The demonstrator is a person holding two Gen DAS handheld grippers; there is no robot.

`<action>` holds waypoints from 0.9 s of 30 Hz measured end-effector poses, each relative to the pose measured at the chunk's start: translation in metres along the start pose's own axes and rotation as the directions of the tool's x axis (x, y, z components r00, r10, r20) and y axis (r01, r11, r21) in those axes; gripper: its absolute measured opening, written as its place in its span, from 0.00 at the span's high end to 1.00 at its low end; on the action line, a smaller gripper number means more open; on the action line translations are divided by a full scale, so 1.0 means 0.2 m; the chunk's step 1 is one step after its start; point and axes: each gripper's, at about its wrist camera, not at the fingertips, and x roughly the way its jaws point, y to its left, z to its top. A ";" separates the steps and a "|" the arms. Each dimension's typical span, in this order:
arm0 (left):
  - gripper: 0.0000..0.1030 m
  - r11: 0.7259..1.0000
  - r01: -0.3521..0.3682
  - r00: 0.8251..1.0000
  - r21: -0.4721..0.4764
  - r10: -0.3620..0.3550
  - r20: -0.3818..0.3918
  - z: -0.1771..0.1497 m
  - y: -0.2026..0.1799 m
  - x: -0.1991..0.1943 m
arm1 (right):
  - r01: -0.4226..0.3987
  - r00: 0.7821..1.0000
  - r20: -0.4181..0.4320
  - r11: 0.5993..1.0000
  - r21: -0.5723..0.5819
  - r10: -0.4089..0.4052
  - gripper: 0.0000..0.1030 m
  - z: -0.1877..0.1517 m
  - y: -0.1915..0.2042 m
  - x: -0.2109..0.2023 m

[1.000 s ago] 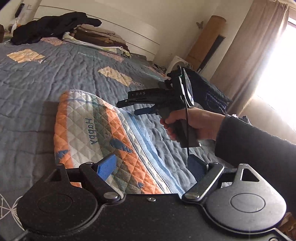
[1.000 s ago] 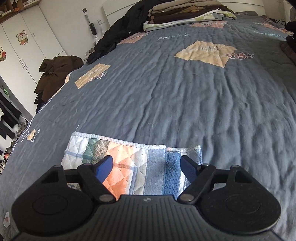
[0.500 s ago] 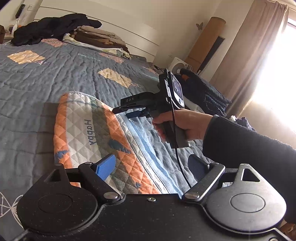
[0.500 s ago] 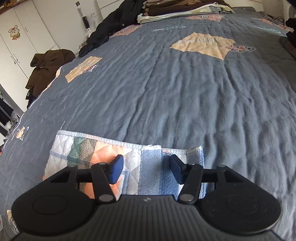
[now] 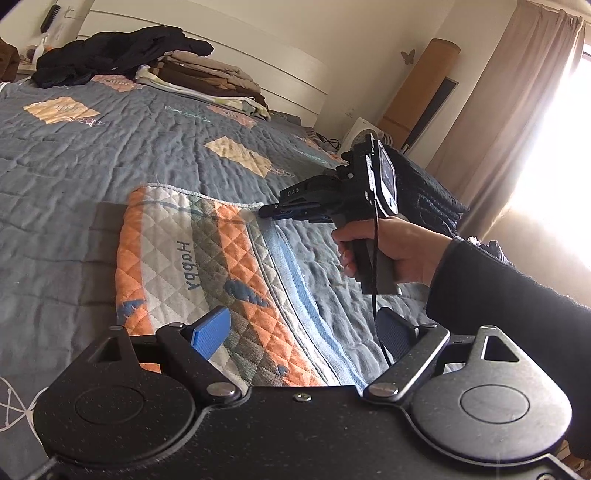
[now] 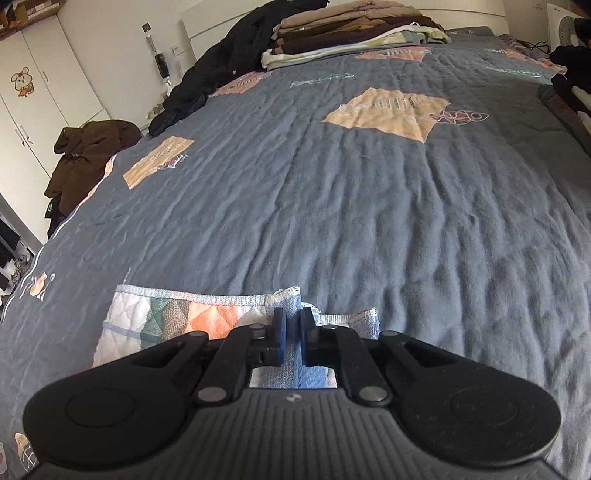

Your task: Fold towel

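Note:
A quilted towel (image 5: 207,266) in orange, white, grey and blue lies folded lengthwise on the grey bedspread (image 5: 74,155). My left gripper (image 5: 299,332) hangs open just above the towel's near end, blue pads wide apart. A hand holds my right gripper (image 5: 267,213) at the towel's far corner. In the right wrist view that gripper (image 6: 290,321) is shut on the towel's (image 6: 207,314) blue edge, which bunches up between the pads.
A stack of folded clothes (image 6: 351,33) and a black garment (image 6: 221,66) lie at the head of the bed. Dark folded items (image 5: 424,192) sit on the bed's right side. A brown garment (image 6: 85,155) hangs beside white cupboards. A curtain (image 5: 517,110) covers the window.
The right gripper has moved down to the towel's far corner and gone from open to shut on its blue edge. The left gripper has hardly moved.

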 end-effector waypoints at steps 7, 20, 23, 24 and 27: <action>0.18 1.000 -0.001 1.000 0.000 0.001 -0.004 0.00 0.01 0.00 | 0.003 1.000 0.023 0.999 -0.034 -0.002 0.99 0.01 -0.01 -0.03; 0.17 1.000 0.002 1.000 -0.007 -0.002 -0.005 0.00 0.02 0.00 | -0.037 0.997 -0.067 0.999 -0.036 0.035 0.68 0.01 0.01 0.11; 0.17 1.000 0.003 1.000 -0.012 -0.003 -0.004 0.00 0.02 0.00 | -0.024 0.998 -0.064 0.999 -0.040 0.021 0.54 0.01 0.01 0.14; 0.17 1.000 0.004 1.000 -0.013 -0.004 -0.004 0.00 0.02 0.00 | -0.019 0.998 -0.063 0.999 -0.041 0.017 0.53 0.01 0.01 0.14; 0.17 1.000 0.004 1.000 -0.012 -0.004 -0.005 0.00 0.02 -0.01 | -0.021 0.997 -0.070 0.998 -0.054 0.017 0.51 0.01 0.01 0.17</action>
